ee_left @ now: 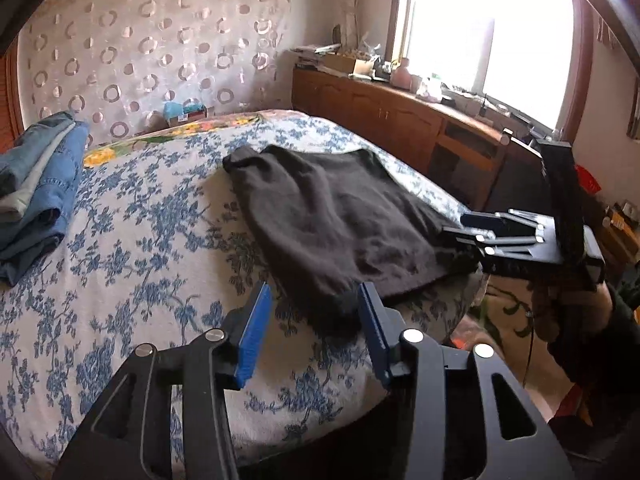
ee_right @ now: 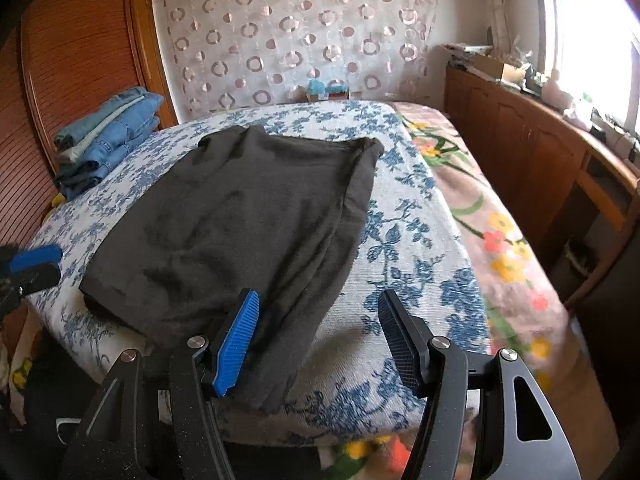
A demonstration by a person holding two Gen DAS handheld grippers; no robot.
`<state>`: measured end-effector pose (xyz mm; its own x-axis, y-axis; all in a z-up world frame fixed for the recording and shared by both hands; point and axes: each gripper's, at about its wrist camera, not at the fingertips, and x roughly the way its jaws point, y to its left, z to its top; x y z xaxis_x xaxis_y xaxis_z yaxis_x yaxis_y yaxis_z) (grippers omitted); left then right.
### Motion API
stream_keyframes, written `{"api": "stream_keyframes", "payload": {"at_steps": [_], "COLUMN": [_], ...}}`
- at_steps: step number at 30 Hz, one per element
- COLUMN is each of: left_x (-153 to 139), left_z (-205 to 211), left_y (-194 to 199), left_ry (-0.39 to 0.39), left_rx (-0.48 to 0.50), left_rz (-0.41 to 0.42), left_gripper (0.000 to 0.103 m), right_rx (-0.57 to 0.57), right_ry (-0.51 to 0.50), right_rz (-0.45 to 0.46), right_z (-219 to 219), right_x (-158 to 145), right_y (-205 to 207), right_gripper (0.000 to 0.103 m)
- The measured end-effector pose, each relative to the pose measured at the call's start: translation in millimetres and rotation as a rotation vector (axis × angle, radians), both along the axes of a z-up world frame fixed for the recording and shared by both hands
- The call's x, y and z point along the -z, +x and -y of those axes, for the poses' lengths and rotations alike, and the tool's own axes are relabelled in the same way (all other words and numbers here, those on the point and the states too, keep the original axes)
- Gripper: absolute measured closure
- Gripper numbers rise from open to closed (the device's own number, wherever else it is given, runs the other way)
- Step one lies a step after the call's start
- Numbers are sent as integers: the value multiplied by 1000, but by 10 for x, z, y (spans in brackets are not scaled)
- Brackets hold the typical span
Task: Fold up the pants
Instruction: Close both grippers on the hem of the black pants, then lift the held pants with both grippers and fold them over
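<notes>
Blue-padded black left gripper (ee_left: 316,328) apart, clamping nothing, near hem just beside one pad; blue-padded right gripper (ee_right: 318,336) likewise spread over the other near corner. Dark grey soft pants (ee_right: 248,216) flat on blue-flowered bedspread (ee_right: 404,216), probably released for regripping

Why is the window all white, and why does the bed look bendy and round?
Left wrist view: the window is blown out by daylight, so nothing outside shows; the fisheye lens curves the bed and darkens the corners. Right wrist view: the window glares white too, the floral blanket at the right edge looks smeared, while the black pants stay sharp.
</notes>
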<state>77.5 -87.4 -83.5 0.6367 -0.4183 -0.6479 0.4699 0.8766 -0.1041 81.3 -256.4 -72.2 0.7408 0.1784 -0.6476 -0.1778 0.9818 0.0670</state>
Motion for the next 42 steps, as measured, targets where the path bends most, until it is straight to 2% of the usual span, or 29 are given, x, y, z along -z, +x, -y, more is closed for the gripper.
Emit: {"api": "stream_keyframes", "payload": {"at_steps": [5,10,15,19,29,30,31,32,35,37,42], "left_x": [-8,88,283,368,434,433,427,426,433,431,392], "left_z": [45,110,170,178,191,193,194,199,228,237,183], "left_y": [165,321,434,443,417,414,415,406,367,342,341], "left_ry": [-4,-11,15,20,27,21,13,2,-5,-11,-57], "left_rx": [-21,-38,-40,-44,-38,-34,-26,-16,2,4,4], "left_rz": [-6,-42,-95,-117,-116,-118,-121,-126,-132,-133,-147], "left_gripper": [56,56,56,56,56,56,58,66,81,84,95], "right_rx": [-11,-27,-40,-53,-63,-72,-78,-79,-90,-97,-99], "right_ry": [27,54,82,76,73,78,80,77,79,88,116], "right_rz": [12,-4,-27,-40,-54,-56,-58,-57,-57,-54,-44], "right_z": [52,72,64,-7,-61,-65,-77,-80,-91,-112,-88], "right_x": [-43,-1,39,60,65,70,77,76,80,100,120], "right_y": [-131,-173,-157,-129,-46,-59,-60,-54,-43,-39,-44], "right_gripper": [39,50,59,65,70,75,77,78,85,90,93]}}
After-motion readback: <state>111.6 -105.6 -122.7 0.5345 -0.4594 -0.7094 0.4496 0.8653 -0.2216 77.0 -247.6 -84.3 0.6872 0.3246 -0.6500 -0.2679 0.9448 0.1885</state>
